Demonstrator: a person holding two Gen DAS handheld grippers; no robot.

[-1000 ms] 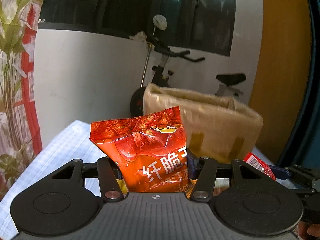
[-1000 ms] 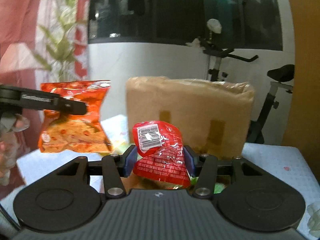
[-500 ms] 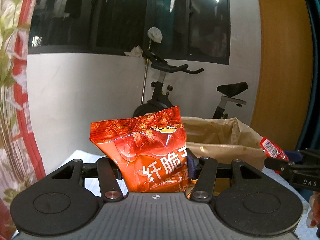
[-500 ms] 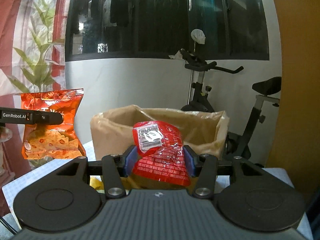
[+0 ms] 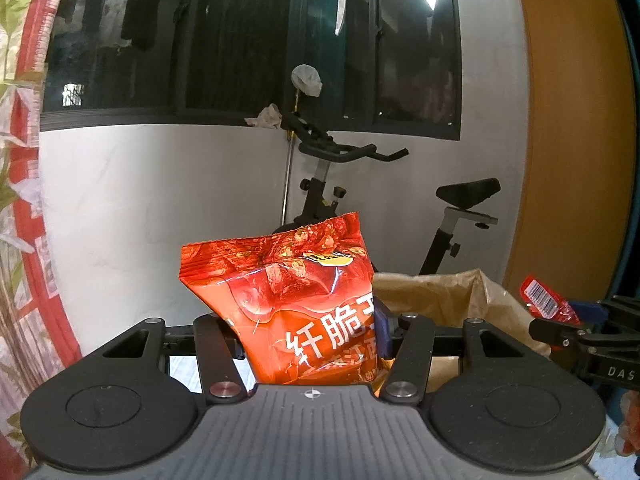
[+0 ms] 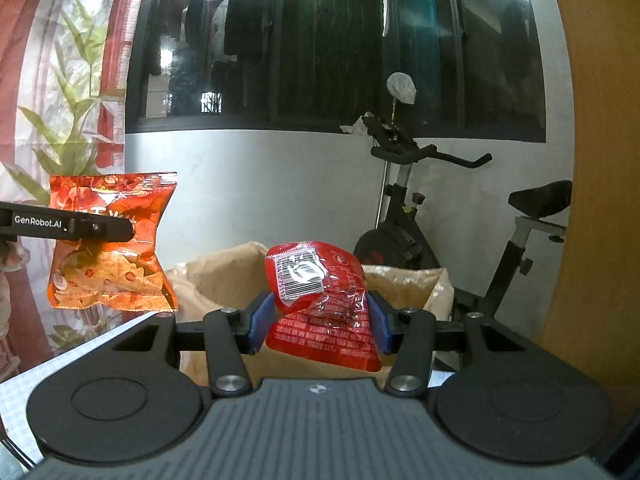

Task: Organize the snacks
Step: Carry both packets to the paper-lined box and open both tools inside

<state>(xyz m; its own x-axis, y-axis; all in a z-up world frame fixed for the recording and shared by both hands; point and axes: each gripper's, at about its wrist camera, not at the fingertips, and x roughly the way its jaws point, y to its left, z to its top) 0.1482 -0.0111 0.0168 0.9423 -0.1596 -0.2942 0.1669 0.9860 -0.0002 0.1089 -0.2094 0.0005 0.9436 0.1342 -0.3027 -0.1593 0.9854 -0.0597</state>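
Both grippers carry a snack packet above an open brown paper bag. Left gripper (image 5: 308, 330) is clamped on an orange-red chip bag (image 5: 288, 300) printed with large white Chinese characters; the packet stands upright between the blue pads, its crimped top edge well above the fingers and its lower part hidden behind the gripper body. From the right wrist view the same chip bag (image 6: 110, 244) hangs in the air at the left, pinched across its middle by the black finger marked "GenRobot.AI", with pictured chips on its lower half.

Right gripper (image 6: 316, 322) is clenched on a smaller red snack packet (image 6: 320, 304), crumpled, with a white barcode label facing up near its top. The blue pads (image 6: 260, 322) press on both sides of it. In the left wrist view this red packet (image 5: 544, 300) shows at the right edge, held in the other tool's tip.

The brown paper bag (image 6: 224, 276) sits on a light checked tablecloth (image 6: 80, 348) just beyond both grippers, mouth open upward, its rim wrinkled. Behind it stands a black exercise bike (image 5: 332, 168) against a white wall under a dark window.
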